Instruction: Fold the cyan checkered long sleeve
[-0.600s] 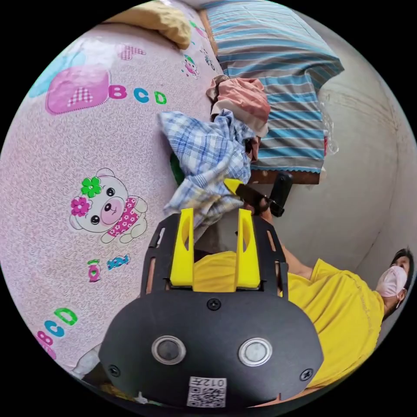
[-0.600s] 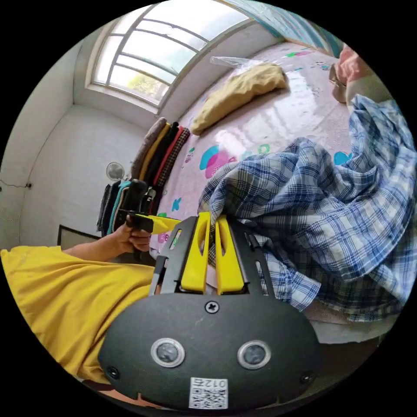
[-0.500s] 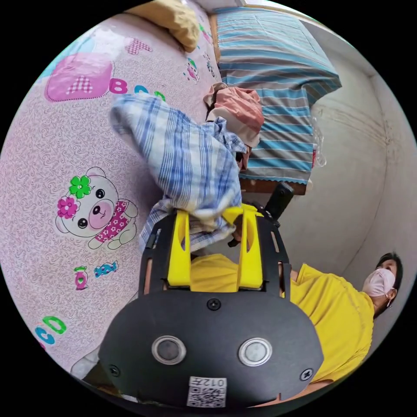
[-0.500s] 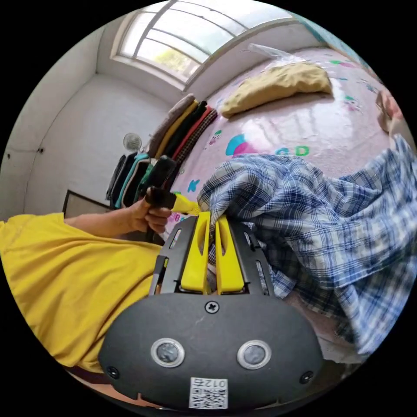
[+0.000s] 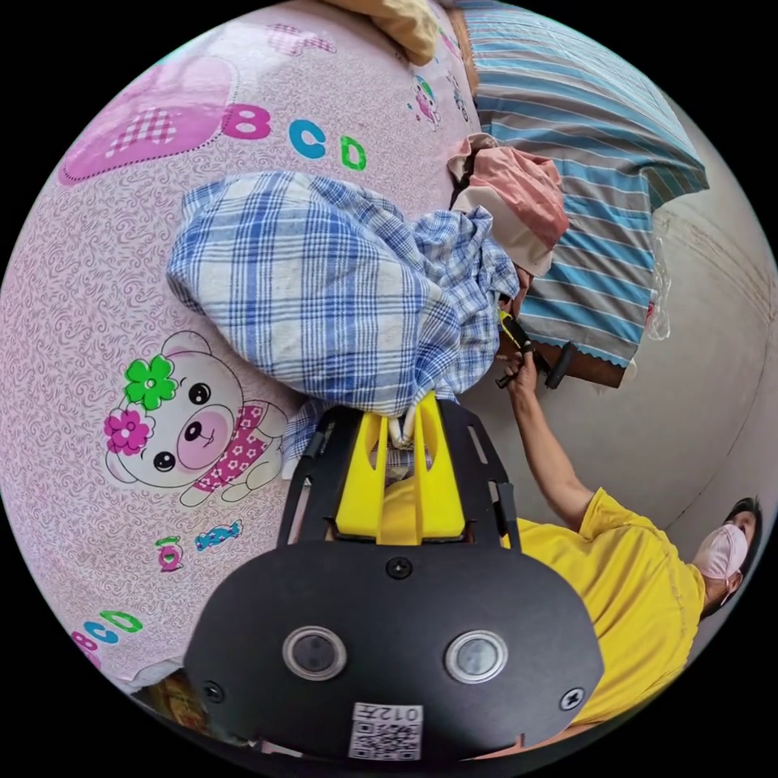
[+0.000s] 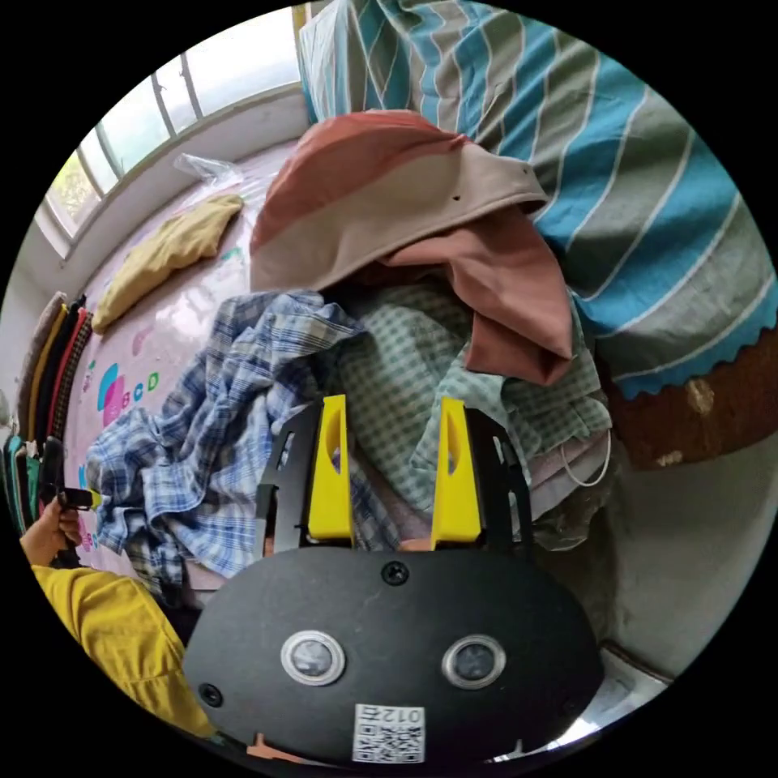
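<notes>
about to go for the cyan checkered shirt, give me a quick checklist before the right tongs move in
1. Right tongs open: ok, jaws stand apart with nothing between them.
2. Cyan checkered shirt in front of the right tongs: ok.
3. Shirt free to lift: not ok, the pink and beige garment lies over its top.
4. Blue plaid shirt out of the way: not ok, it lies against the cyan one.
5. Left tongs free: not ok, shut on the blue plaid shirt.
6. Sleeves located: cannot tell, the shirt is bunched.
</notes>
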`<state>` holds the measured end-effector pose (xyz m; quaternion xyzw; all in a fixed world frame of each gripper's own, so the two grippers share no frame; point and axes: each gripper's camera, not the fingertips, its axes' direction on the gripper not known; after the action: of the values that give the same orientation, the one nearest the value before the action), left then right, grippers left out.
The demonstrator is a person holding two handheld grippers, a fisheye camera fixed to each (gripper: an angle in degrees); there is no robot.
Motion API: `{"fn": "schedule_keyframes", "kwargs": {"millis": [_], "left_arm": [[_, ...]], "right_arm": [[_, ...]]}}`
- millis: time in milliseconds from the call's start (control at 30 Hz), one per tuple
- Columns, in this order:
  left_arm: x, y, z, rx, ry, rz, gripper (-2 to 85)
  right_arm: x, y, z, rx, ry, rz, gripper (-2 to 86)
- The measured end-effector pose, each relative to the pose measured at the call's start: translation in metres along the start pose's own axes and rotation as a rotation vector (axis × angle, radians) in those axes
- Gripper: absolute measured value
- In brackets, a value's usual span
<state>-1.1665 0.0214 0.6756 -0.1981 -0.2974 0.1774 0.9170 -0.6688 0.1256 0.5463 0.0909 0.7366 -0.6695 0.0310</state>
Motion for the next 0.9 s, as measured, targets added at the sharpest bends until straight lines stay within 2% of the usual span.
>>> {"fn": "schedule_keyframes", "kwargs": {"millis": [133,200,300,367,400,467,500,567,600,667,767,800,867,900], "left_arm": [[-0.02,-0.008,0.022,-0.067,-0.044,0.023,8.1],[-0.021,-0.015,0.031,-0.1,-0.055,0.047,7.9],[-0.001,-0.032,0.037,-0.123,0.003,0.141,7.6],[0.041,-0.054,0.021,-0.04,0.18,0.251,7.4],[0.056,-0.061,0.015,-0.014,0.221,0.285,7.4],[0.131,-0.099,-0.013,0.065,0.312,0.424,7.3],[0.155,-0.109,-0.019,0.077,0.309,0.469,7.3],[0.269,-0.142,-0.036,0.099,0.293,0.668,7.2],[0.3,-0.147,-0.038,0.099,0.293,0.719,7.2],[0.426,-0.15,-0.044,0.129,0.262,0.935,7.2],[0.554,-0.128,-0.043,0.217,0.143,1.068,8.2],[0.574,-0.124,-0.037,0.195,0.085,1.092,8.5],[0.614,-0.121,-0.001,-0.019,-0.135,1.015,11.8],[0.616,-0.118,0.006,-0.06,-0.162,1.019,12.3]], "right_arm": [[0.006,-0.025,0.038,-0.205,0.197,-0.188,15.4],[0.015,-0.033,0.047,-0.264,0.215,-0.201,10.6],[0.05,-0.046,0.023,-0.23,0.089,-0.069,4.7],[0.092,-0.044,-0.009,-0.17,-0.2,0.059,3.3],[0.103,-0.04,-0.019,-0.134,-0.28,0.089,3.1],[0.148,-0.019,-0.056,0.019,-0.589,0.203,2.5],[0.158,-0.012,-0.064,0.052,-0.643,0.229,2.4],[0.186,0.017,-0.092,0.17,-0.798,0.281,2.2],[0.19,0.024,-0.098,0.199,-0.837,0.286,2.1],[0.202,0.052,-0.124,0.332,-0.986,0.285,1.9],[0.208,0.075,-0.156,0.454,-1.057,0.288,1.5],[0.208,0.078,-0.163,0.473,-1.063,0.28,1.5],[0.208,0.087,-0.191,0.549,-1.083,0.24,1.3],[0.208,0.089,-0.199,0.577,-1.095,0.224,1.3]]}}
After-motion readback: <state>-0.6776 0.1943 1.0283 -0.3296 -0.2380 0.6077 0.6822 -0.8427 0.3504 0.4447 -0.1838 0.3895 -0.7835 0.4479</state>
